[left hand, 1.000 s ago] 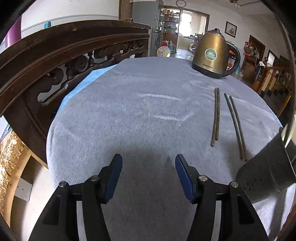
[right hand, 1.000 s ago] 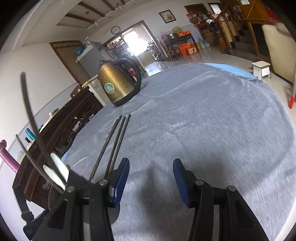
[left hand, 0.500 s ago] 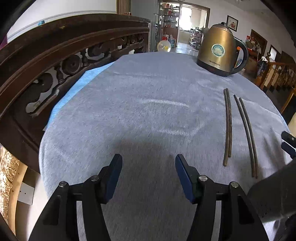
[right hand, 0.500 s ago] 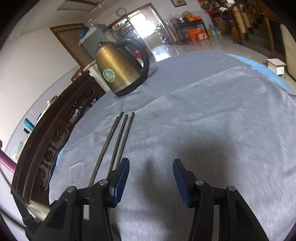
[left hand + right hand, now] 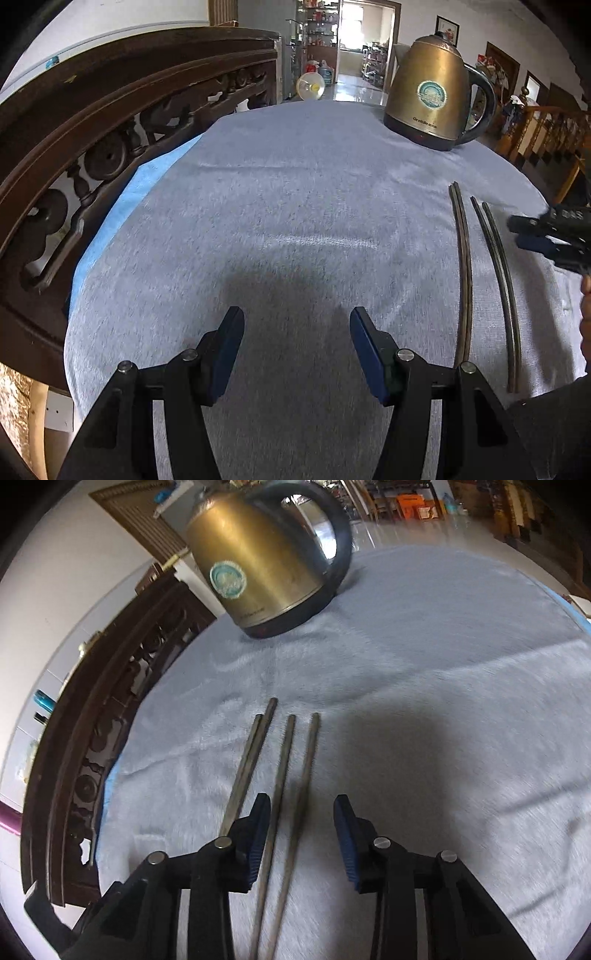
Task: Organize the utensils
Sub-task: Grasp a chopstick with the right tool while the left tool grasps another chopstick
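A brass-coloured electric kettle (image 5: pixel 432 92) with a black handle and a round teal badge stands upright at the far side of a round table covered by a grey cloth (image 5: pixel 295 206), with a strip of blue cloth (image 5: pixel 122 206) showing at that cover's left edge. A dark carved wooden chair back (image 5: pixel 110 122) curves just beside the table, and a small fan (image 5: pixel 310 86) stands on the floor beyond it.
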